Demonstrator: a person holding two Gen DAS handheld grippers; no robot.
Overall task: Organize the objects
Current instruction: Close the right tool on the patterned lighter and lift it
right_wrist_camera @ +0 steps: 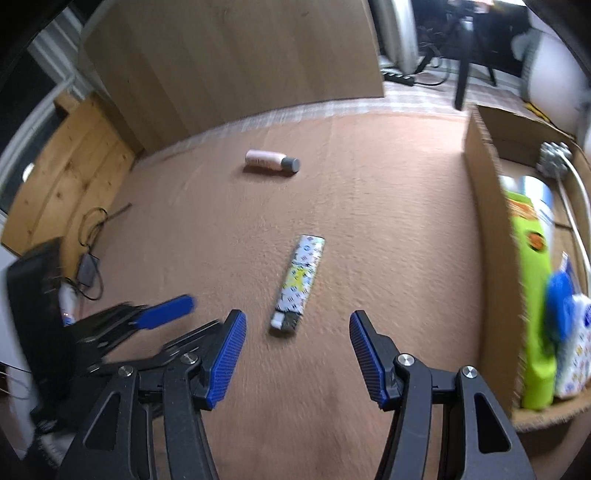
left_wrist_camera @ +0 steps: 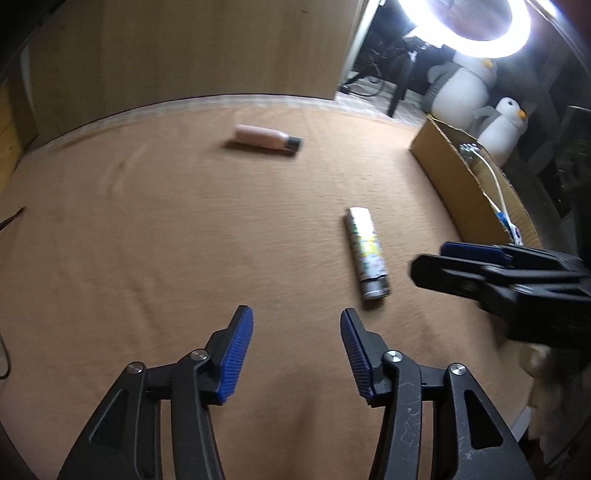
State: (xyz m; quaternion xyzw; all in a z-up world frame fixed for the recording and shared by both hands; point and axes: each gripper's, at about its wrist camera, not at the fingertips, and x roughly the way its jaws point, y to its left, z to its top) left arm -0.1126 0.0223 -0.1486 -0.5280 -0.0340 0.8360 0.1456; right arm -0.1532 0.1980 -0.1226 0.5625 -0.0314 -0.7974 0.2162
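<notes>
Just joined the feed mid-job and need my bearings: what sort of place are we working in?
Most likely a room in a home, working on a cloth-covered surface. Two plush penguins sit beside a ring light, chair legs stand on the floor behind, and a cardboard box holds household items.

I am finding no text I can read. The tube (right_wrist_camera: 299,284) is showing a printed pattern too blurred to make out, and the green pack (right_wrist_camera: 532,295) in the box (right_wrist_camera: 487,258) is showing an orange mark, also unreadable.
</notes>
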